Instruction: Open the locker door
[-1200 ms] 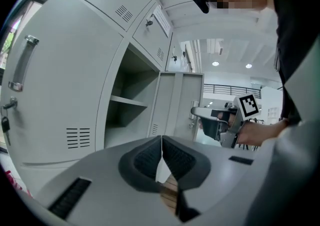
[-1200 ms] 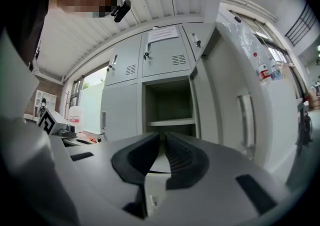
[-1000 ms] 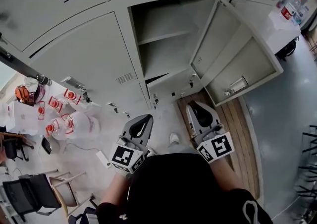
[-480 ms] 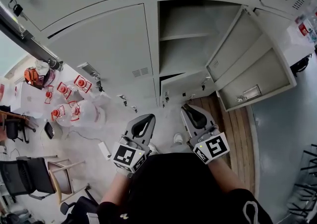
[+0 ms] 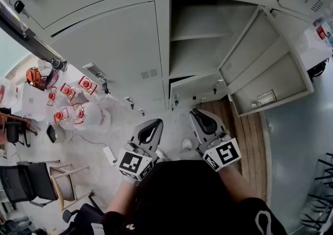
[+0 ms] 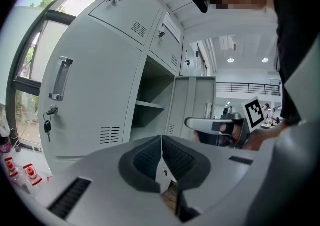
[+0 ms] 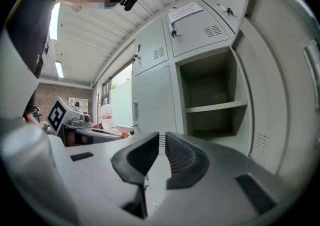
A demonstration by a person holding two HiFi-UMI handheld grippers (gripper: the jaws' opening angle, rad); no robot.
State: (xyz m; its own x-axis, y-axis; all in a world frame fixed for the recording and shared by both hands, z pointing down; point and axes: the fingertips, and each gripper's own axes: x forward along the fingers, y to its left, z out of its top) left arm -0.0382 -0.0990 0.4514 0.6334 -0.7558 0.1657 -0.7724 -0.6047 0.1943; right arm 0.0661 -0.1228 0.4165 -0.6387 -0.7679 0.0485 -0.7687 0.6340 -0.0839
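In the head view, the locker door [image 5: 265,67] stands wide open, swung out to the right of its compartment [image 5: 200,57], which holds one shelf [image 5: 200,36]. The left tool [image 5: 147,134] and right tool [image 5: 205,122] hang low in front of the lockers, apart from the door. Red-capped bottles [image 5: 73,112] sit on the floor at the left.

In the left gripper view, that tool's jaws are pressed together with nothing between them.

In the right gripper view, its jaws are drawn together too, empty, with the open compartment beyond.
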